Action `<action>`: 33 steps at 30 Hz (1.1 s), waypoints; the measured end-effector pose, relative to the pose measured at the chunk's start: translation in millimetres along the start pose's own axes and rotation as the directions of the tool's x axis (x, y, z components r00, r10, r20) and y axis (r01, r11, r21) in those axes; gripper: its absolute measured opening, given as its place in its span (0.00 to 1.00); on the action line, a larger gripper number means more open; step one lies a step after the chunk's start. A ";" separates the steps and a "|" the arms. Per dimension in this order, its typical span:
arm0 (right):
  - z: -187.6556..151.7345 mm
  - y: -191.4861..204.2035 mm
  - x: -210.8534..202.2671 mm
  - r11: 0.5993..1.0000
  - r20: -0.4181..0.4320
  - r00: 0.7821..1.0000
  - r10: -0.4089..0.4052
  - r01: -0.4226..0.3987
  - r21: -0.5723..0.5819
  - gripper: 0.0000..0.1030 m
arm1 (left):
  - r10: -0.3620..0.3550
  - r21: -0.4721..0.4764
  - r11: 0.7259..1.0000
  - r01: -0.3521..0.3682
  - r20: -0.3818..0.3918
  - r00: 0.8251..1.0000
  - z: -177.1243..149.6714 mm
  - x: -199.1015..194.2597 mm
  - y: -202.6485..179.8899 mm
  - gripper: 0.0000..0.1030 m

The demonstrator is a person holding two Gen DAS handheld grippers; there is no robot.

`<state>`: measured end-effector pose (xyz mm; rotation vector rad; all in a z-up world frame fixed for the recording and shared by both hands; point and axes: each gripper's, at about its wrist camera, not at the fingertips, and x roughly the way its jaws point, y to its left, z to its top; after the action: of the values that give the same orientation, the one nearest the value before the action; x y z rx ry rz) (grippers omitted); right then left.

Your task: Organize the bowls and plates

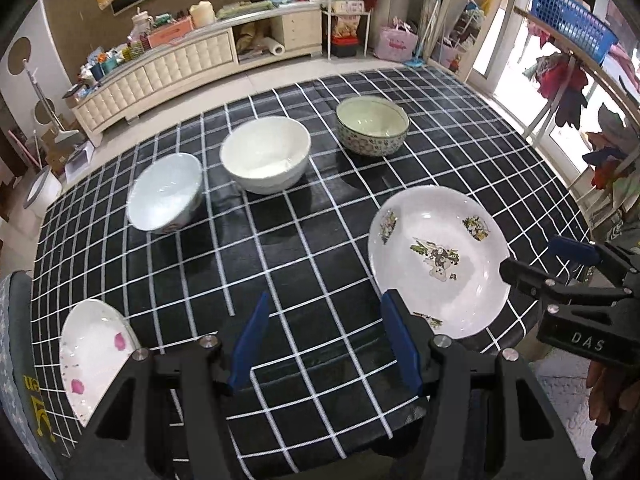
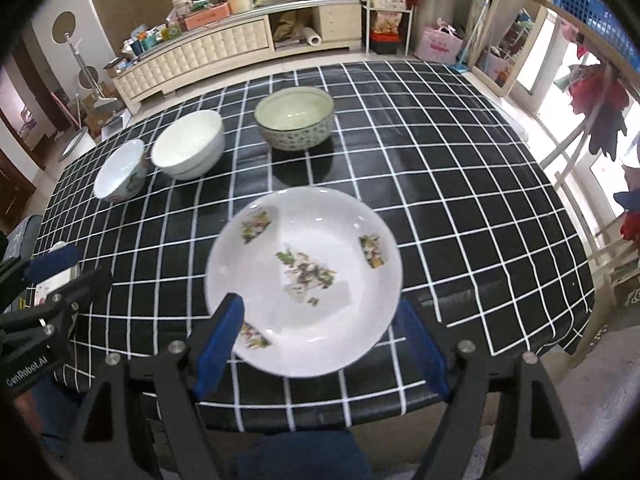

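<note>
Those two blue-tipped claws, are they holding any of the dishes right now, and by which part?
Nothing is held. The left gripper stands open over bare tablecloth, and the right gripper is open around the near edge of the decorated plate without pressing on it.

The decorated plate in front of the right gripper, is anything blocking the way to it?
Nothing visible. The right gripper hangs open over the decorated plate's near rim, with only checked tablecloth around it. The three bowls sit farther back.
</note>
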<state>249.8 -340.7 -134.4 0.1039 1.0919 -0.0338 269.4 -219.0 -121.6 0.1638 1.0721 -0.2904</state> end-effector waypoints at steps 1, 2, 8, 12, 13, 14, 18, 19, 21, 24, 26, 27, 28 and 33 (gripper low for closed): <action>0.9 -3.3 3.5 1.000 -0.005 1.000 -0.001 0.001 0.002 0.80 | 0.000 0.001 1.000 0.000 -0.011 1.000 1.9 7.0 -2.3 0.54; 1.6 -6.8 8.3 1.000 -0.011 1.000 -0.003 0.003 0.005 0.80 | -0.001 0.002 1.000 0.001 -0.019 1.000 3.1 12.9 -4.6 0.54; 2.9 -24.5 40.4 1.000 -0.066 0.998 -0.017 0.018 0.013 0.80 | -0.019 0.001 1.000 0.019 -0.097 0.995 8.6 54.1 -13.2 0.54; 4.6 -34.1 53.9 0.999 -0.081 0.996 -0.025 0.026 0.020 0.80 | -0.027 0.011 1.000 0.028 -0.120 0.992 12.2 73.2 -20.0 0.54; 5.3 -36.6 56.5 0.999 -0.082 0.996 -0.029 0.031 0.021 0.80 | -0.028 0.018 0.999 0.031 -0.126 0.992 13.4 77.7 -22.6 0.54; 6.0 -38.2 58.9 0.999 -0.084 0.996 -0.034 0.036 0.021 0.80 | -0.027 0.025 0.999 0.030 -0.131 0.991 14.8 82.1 -25.2 0.54; 8.1 -46.8 67.3 0.999 -0.096 0.995 -0.042 0.044 0.025 0.80 | -0.026 0.037 0.999 0.033 -0.165 0.986 18.7 100.2 -32.0 0.54; 8.1 -49.3 69.1 0.998 -0.097 0.994 -0.044 0.047 0.029 0.80 | -0.030 0.035 0.999 0.036 -0.174 0.984 19.4 104.9 -32.9 0.54; 8.0 -52.8 72.4 0.998 -0.101 0.994 -0.046 0.051 0.038 0.80 | -0.031 0.026 0.999 0.037 -0.186 0.982 20.3 111.5 -34.1 0.54; 8.9 -56.7 77.5 0.998 -0.103 0.993 -0.050 0.055 0.043 0.80 | -0.032 0.027 0.999 0.037 -0.185 0.982 20.3 118.0 -36.8 0.54; 7.8 -57.9 80.6 0.998 -0.105 0.994 -0.040 0.044 0.041 0.80 | -0.026 0.036 0.999 0.033 -0.185 0.982 20.0 120.3 -38.8 0.54; 8.3 -57.7 82.6 0.998 -0.104 0.994 -0.038 0.043 0.041 0.80 | -0.024 0.041 0.999 0.032 -0.189 0.982 20.1 121.8 -39.6 0.54; 7.7 -58.1 84.0 0.998 -0.103 0.994 -0.039 0.044 0.043 0.80 | -0.023 0.048 0.998 0.032 -0.195 0.981 19.8 123.6 -40.7 0.54; 5.5 -60.0 90.2 0.998 -0.122 0.992 -0.027 0.033 0.050 0.63 | -0.033 0.059 0.997 0.046 -0.212 0.977 18.0 131.6 -42.1 0.44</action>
<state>291.6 -398.8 -216.0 0.1373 1.2144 -0.0837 330.1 -284.2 -228.9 0.2343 1.2787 -0.3486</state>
